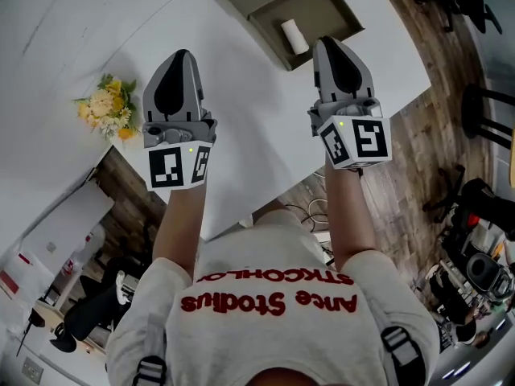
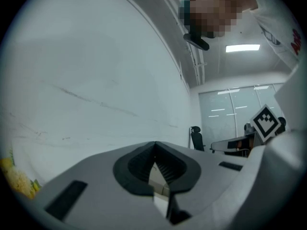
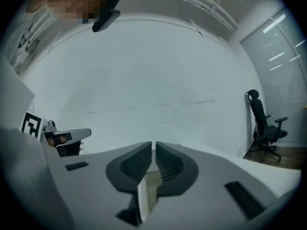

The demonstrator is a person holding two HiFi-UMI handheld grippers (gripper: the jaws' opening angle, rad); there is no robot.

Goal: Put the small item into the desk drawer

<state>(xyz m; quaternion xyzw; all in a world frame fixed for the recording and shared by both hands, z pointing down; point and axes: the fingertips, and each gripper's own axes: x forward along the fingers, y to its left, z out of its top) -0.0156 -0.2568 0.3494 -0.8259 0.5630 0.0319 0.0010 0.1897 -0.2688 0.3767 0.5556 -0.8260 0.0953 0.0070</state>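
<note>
The small white cylinder (image 1: 294, 36) seemingly rests inside the open tan drawer (image 1: 326, 10); so the grey left tongs (image 1: 184, 53) and grey right tongs (image 1: 327, 42) sit closed and empty, likely done.

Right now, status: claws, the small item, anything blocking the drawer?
Left claw shut, empty. Right claw all but shut, empty. Small white roll already lying in open drawer. Nothing blocking; flowers far left.

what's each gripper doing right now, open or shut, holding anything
left gripper: closed, tips touching, holding nothing
right gripper: closed but for a thin slit, holding nothing
</note>
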